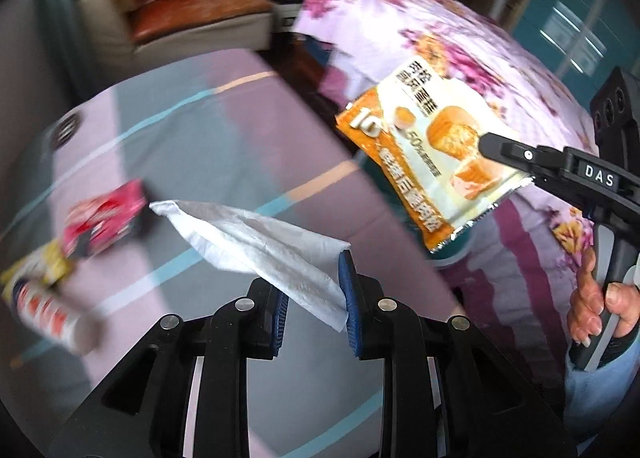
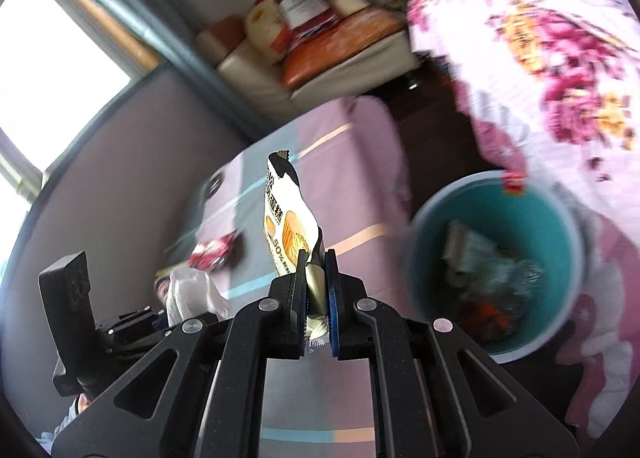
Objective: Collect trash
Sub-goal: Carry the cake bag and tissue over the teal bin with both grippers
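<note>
My left gripper (image 1: 314,290) holds a white tissue (image 1: 260,238) that drapes out to the left between its blue pads; the jaws stand partly apart, with the tissue against the right pad. My right gripper (image 2: 316,286) is shut on an orange and white snack wrapper (image 2: 286,218), held upright above the bed. In the left wrist view the wrapper (image 1: 432,154) hangs from the right gripper (image 1: 508,154). A teal trash bucket (image 2: 440,218) with rubbish inside sits to the right of the right gripper.
On the striped bed sheet (image 1: 200,130) lie a red packet (image 1: 108,218), a yellow wrapper (image 1: 44,262) and a white and red can (image 1: 48,314). A floral quilt (image 2: 540,38) hangs over the bucket. A sofa (image 2: 320,50) with bags stands behind.
</note>
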